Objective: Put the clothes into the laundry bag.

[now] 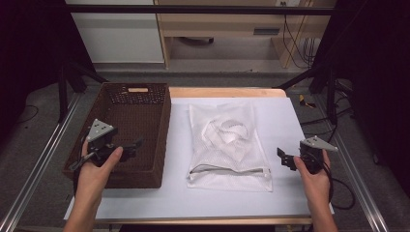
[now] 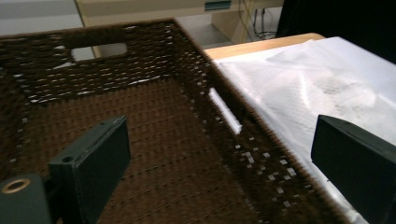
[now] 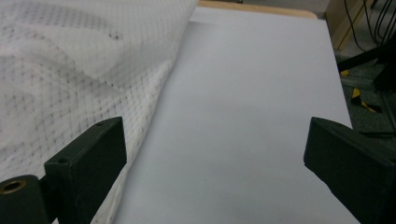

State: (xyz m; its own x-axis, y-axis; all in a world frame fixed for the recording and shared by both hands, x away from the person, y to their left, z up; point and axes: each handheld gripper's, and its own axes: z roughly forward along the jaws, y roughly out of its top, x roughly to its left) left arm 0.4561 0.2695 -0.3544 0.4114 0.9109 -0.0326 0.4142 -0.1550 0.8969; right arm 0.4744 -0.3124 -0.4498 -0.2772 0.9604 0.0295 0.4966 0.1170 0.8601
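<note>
What is folded inside the mesh bag cannot be made out through the netting. In the left gripper view, the basket's near wall is cut off at the bottom edge, beside the bag.

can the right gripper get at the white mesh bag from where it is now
Probably yes. The right gripper is open and holds nothing, and it sits just beside the mesh bag on the white sheet. Bare sheet lies between them, so a short sideways move should reach the bag's edge.
</note>
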